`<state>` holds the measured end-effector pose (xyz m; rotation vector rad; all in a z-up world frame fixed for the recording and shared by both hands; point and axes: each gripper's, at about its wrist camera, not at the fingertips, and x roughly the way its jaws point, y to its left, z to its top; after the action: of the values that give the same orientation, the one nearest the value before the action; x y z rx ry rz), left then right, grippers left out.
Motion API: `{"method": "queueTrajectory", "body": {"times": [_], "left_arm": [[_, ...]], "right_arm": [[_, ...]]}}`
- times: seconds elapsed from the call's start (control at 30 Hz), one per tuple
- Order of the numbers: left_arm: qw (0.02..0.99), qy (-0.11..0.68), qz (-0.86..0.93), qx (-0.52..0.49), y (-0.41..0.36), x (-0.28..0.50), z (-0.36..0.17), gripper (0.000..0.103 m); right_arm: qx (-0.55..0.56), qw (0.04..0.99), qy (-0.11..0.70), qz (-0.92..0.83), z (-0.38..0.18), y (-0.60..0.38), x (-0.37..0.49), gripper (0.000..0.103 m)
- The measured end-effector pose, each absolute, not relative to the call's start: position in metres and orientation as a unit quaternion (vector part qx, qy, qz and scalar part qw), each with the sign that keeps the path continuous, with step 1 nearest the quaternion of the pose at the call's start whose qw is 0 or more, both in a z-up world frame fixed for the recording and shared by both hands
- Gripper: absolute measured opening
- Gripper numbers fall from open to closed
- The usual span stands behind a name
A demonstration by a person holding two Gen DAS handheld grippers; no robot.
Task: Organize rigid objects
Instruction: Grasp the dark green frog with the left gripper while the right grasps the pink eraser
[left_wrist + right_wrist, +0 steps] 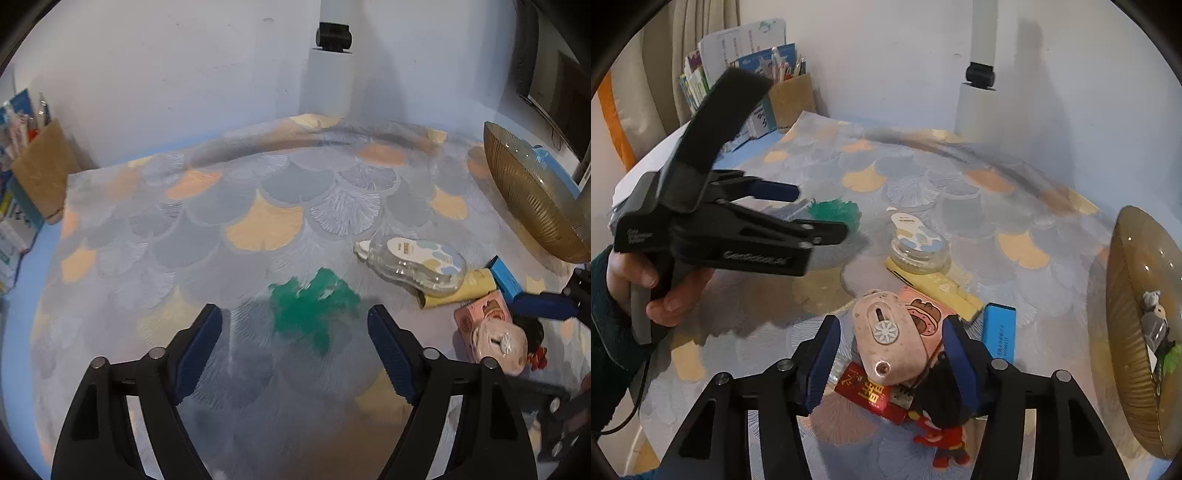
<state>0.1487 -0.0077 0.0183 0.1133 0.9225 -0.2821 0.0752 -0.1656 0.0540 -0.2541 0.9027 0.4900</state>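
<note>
My left gripper point(294, 325) is open and empty, just above a green fluffy object point(314, 306) on the patterned cloth; it also shows in the right wrist view point(820, 212). My right gripper point(891, 345) is open, its jaws on either side of a pale pink oval device point(890, 334) that lies on a pile. The pile holds a pink cartoon card point(925, 312), a red packet point(868, 393) and a red and black figure point(945, 439). A clear glass jar point(413, 264) lies on a yellow box point(476, 284). A blue box point(999, 330) lies beside them.
A ribbed golden bowl point(532, 206) with small items stands at the right edge. A cork pen holder point(42, 170) and books stand at the back left. A white post with a black camera point(332, 35) stands against the back wall.
</note>
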Motion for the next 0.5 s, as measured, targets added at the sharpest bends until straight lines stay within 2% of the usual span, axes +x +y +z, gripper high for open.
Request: {"method": "queueTrajectory", "body": {"times": [0.07, 0.1, 0.13, 0.23, 0.5], "left_arm": [[0.883, 0.444, -0.139, 0.057, -0.011, 0.151, 0.016, 0.062], [0.882, 0.444, -0.146, 0.058, -0.012, 0.15, 0.016, 0.048], [0.883, 0.441, -0.151, 0.058, -0.014, 0.148, 0.016, 0.044], [0.892, 0.424, -0.131, 0.082, -0.019, 0.139, 0.021, 0.042], [0.91, 0.391, -0.137, 0.014, -0.002, 0.079, 0.056, 0.042]], "right_arm": [[-0.133, 0.862, 0.43, 0.232, 0.051, -0.161, 0.076, 0.043], [-0.14, 0.862, 0.43, 0.231, 0.049, -0.159, 0.076, 0.039], [-0.148, 0.863, 0.426, 0.229, 0.048, -0.156, 0.075, 0.036], [-0.162, 0.864, 0.418, 0.229, 0.049, -0.151, 0.067, 0.035], [-0.126, 0.895, 0.366, 0.224, 0.096, -0.184, 0.015, 0.035]]}}
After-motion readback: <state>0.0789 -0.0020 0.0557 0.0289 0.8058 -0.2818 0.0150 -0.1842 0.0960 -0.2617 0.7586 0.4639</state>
